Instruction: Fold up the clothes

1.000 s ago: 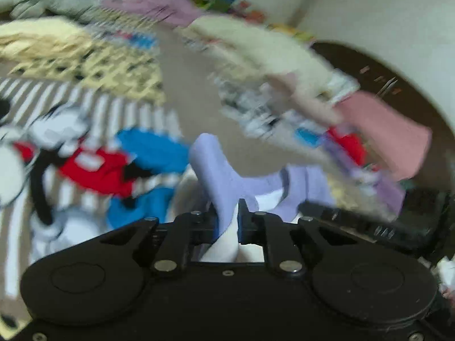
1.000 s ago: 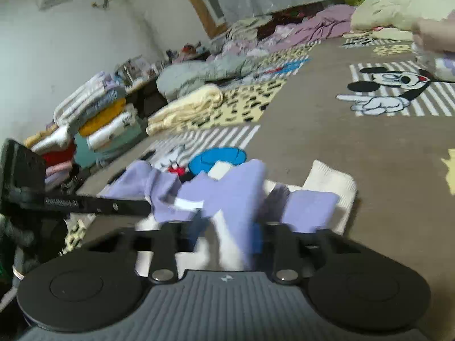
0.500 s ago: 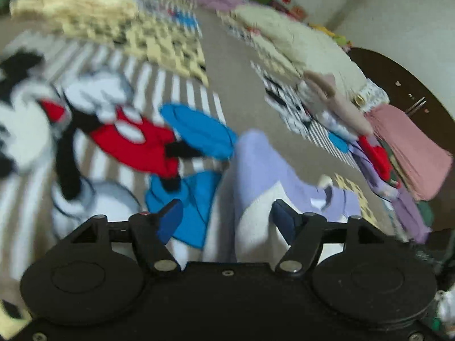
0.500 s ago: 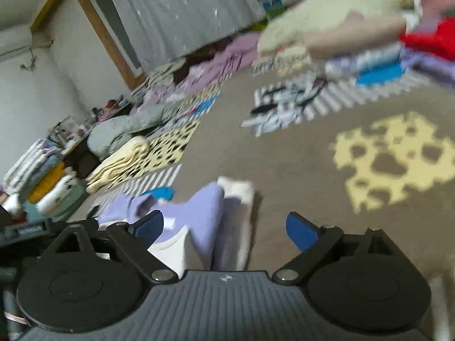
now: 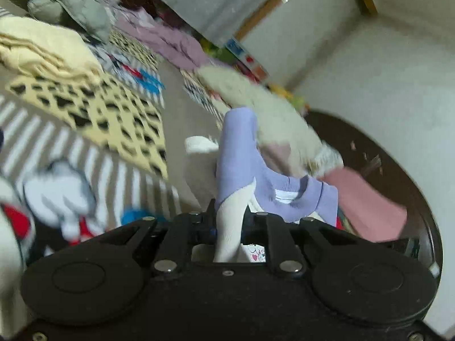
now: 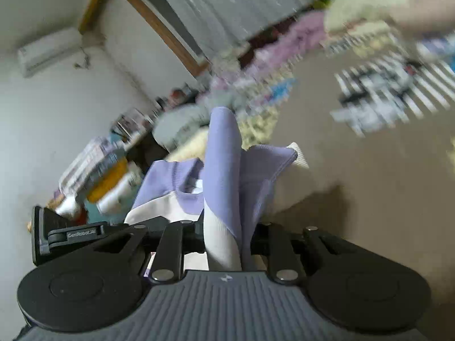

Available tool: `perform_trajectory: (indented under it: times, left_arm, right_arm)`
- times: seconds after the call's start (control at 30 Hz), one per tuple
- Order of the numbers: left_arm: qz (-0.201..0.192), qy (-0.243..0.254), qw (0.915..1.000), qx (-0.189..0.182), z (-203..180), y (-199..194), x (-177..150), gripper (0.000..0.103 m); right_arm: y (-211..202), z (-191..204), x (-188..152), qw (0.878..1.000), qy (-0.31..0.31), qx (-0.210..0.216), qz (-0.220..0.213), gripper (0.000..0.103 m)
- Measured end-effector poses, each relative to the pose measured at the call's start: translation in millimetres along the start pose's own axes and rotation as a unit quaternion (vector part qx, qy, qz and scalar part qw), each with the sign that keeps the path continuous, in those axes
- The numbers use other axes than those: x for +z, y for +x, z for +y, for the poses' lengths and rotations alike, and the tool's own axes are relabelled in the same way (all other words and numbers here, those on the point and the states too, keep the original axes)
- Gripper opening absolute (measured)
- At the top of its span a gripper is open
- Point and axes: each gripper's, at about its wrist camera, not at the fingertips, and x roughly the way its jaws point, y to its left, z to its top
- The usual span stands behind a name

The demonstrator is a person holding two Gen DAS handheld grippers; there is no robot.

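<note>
While closing on a fold of cloth, left gripper (image 5: 229, 221) pinching the white-and-lilac top (image 5: 241, 167), fabric bunched between both jaws and rising out of them as an upright lilac ridge. Lilac neckband with a white label just to the right of that ridge, draped toward a pink folded garment (image 5: 369, 201). Beneath and to the left, a beige printed blanket (image 5: 176, 130) with cartoon figures, white stripes and a yellow patch with black spots. Farther back, a folded cream blanket (image 5: 45, 51), a grey padded garment (image 5: 65, 5) and a mauve heap near the curtain. Much of the background blurred.

Seen from the other side, right gripper (image 6: 227, 233) likewise closing, clamped on a different part of the same top (image 6: 221, 156), white and lilac cloth squeezed between its jaws and standing up in a tall fold. Rest of the garment sagging ahead onto the blanket, a white ribbed cuff (image 6: 300, 156) showing at its far edge. To the left, a stack of folded clothes (image 6: 99, 170) against the white wall, an air conditioner (image 6: 48, 52) high up.
</note>
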Motion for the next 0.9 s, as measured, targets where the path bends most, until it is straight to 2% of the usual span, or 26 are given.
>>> perform_trajectory:
  times: [0.07,0.1,0.13,0.17,0.2,0.23,0.27,0.43,0.53,0.57,0.63,0.7,0.77,0.83,0.9]
  left_arm:
    - [-0.004,0.001,0.9993,0.038,12.2,10.2,11.8,0.036]
    - [0.004,0.005,0.9975,0.070,17.8,16.1,14.8,0.054]
    - [0.005,0.011,0.9955,0.094,22.6,17.5,14.9,0.054]
    - [0.002,0.014,0.9949,0.100,26.8,16.3,13.2,0.054]
    - [-0.001,0.011,0.9955,0.094,32.8,13.1,10.7,0.054]
    - [-0.004,0.005,0.9960,0.090,38.1,11.3,9.3,0.054]
    - [-0.006,0.001,0.9959,0.090,41.3,11.9,9.9,0.054]
    - [0.007,0.002,0.9952,0.097,52.9,33.9,25.6,0.054]
    - [0.024,-0.004,0.9936,0.111,59.8,51.4,31.8,0.052]
    - [0.030,-0.007,0.9926,0.117,62.4,57.9,32.5,0.049]
    - [0.042,-0.001,0.9914,0.124,60.9,69.0,31.4,0.019]
    - [0.041,0.021,0.9911,0.125,52.1,71.9,30.2,0.010]
    - [0.029,0.026,0.9922,0.118,45.4,65.4,31.0,0.009]
    - [0.010,0.040,0.9935,0.106,35.3,53.6,30.5,0.008]
    - [0.003,0.065,0.9926,0.103,21.0,41.8,29.1,0.008]
  right_arm:
    - [24.6,5.9,20.7,1.000,-0.021,0.003,-0.011,0.023]
    - [38.6,6.2,28.5,0.999,-0.030,-0.008,-0.011,0.023]
    - [53.3,4.8,35.1,0.999,-0.036,-0.025,-0.007,0.028]
    - [68.0,3.4,41.6,0.998,-0.043,-0.042,-0.004,0.053]
    - [80.0,0.5,45.6,0.997,-0.048,-0.065,0.004,0.064]
    - [90.3,-3.4,48.0,0.994,-0.052,-0.090,0.013,0.065]
    - [96.0,-5.9,49.4,0.994,-0.056,-0.097,0.017,0.065]
    - [115.1,-12.5,55.3,0.993,-0.076,-0.087,0.028,0.065]
    - [131.3,-17.1,62.1,0.991,-0.079,-0.103,0.039,0.065]
    - [135.7,-17.8,64.0,0.990,-0.082,-0.110,0.041,0.064]
    - [144.7,-20.4,66.3,0.988,-0.085,-0.122,0.049,0.061]
    - [151.9,-23.1,66.7,0.988,-0.087,-0.116,0.057,0.032]
    - [155.7,-24.1,66.0,0.987,-0.093,-0.120,0.061,0.016]
    - [153.5,-24.7,66.3,0.988,-0.092,-0.112,0.055,0.010]
    - [146.7,-23.0,67.1,0.990,-0.090,-0.104,0.044,0.009]
